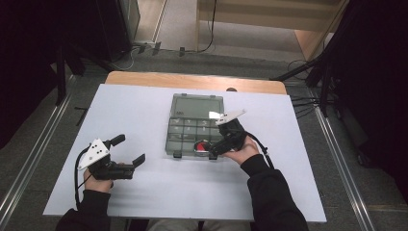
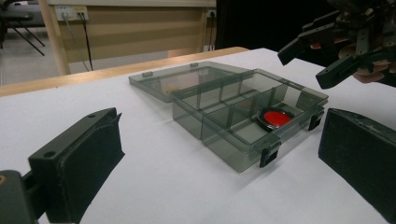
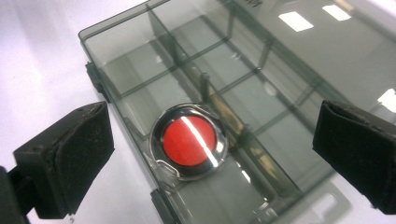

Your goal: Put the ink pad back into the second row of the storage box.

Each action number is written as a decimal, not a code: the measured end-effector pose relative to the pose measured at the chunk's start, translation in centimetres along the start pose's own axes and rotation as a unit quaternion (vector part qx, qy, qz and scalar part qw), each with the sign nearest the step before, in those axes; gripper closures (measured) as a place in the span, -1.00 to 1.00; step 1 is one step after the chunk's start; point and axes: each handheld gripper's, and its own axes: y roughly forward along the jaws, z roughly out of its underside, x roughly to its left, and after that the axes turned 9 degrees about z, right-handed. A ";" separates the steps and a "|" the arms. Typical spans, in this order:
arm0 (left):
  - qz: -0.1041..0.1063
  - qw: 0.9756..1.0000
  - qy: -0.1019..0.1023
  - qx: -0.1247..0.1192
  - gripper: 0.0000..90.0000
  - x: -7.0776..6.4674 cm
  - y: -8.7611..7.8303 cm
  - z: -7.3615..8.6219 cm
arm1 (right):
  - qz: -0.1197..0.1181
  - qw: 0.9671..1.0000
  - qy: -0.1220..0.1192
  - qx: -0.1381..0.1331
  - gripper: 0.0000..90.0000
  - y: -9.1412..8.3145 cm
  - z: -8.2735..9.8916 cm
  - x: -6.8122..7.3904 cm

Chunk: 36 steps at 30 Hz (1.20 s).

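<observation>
Box [image 3: 261, 79]: smoky clear plastic, glossy, smooth.
Disc [image 3: 188, 141]: red face, glossy; shiny metal-looking rim.
Fingers [image 3: 74, 163]: black, matt, rough foam-like facing.
Surface [image 1: 144, 187]: white, matt, smooth; wooden far edge.
Sleeve [image 1: 274, 192]: black cloth.

My high view looks down over the table [image 1: 144, 192]. Left gripper view sits low, facing the compartment box [image 2: 219, 135]; right gripper view hovers close above it.

A smoky grey see-through compartment box [image 1: 195, 126] with black latches sits on the white counter [image 1: 144, 192], whose far edge is tan wood. Inside lies a red disc [image 3: 188, 141] rimmed in shiny chrome. Both tongs are black.
</observation>
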 end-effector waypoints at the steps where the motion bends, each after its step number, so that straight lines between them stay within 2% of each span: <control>1: 0.000 1.000 0.000 0.000 -1.00 0.0 0.0 0.0 | 0.002 1.000 -0.001 -0.003 -1.00 -0.2 0.1 -0.1; 9: -0.001 1.000 0.003 0.000 -1.00 -0.1 0.0 0.0 | 0.020 1.000 0.008 -0.017 -1.00 -2.2 0.3 -0.3; 15: -0.001 1.000 0.001 -0.001 -1.00 -0.1 0.0 0.0 | 0.026 0.999 0.006 -0.024 -1.00 -3.4 0.5 -0.2; 22: 0.001 1.000 -0.001 -0.003 -1.00 -0.1 0.0 0.0 | 0.032 0.999 0.016 -0.036 -1.00 -5.0 0.6 -0.1; 28: 0.002 1.000 0.001 -0.005 -1.00 -0.2 0.0 -0.1 | 0.046 0.997 0.030 -0.050 -1.00 -7.2 1.6 -0.1; 31: 0.002 1.000 0.001 -0.004 -1.00 -0.2 0.0 -0.1 | 0.050 0.997 0.039 -0.052 -1.00 -7.8 2.1 -0.2; 32: 0.002 1.000 0.001 -0.004 -1.00 -0.2 0.0 -0.1 | 0.058 0.996 0.045 -0.047 -1.00 -8.3 2.6 -0.2; 35: 0.001 1.000 0.000 -0.004 -1.00 -0.2 0.0 0.0 | 0.061 0.996 0.047 -0.053 -1.00 -8.6 3.0 -0.2; 36: 0.000 1.000 0.000 -0.004 -1.00 -0.2 0.0 0.0 | 0.058 0.995 0.058 -0.055 -1.00 -9.0 3.6 -0.3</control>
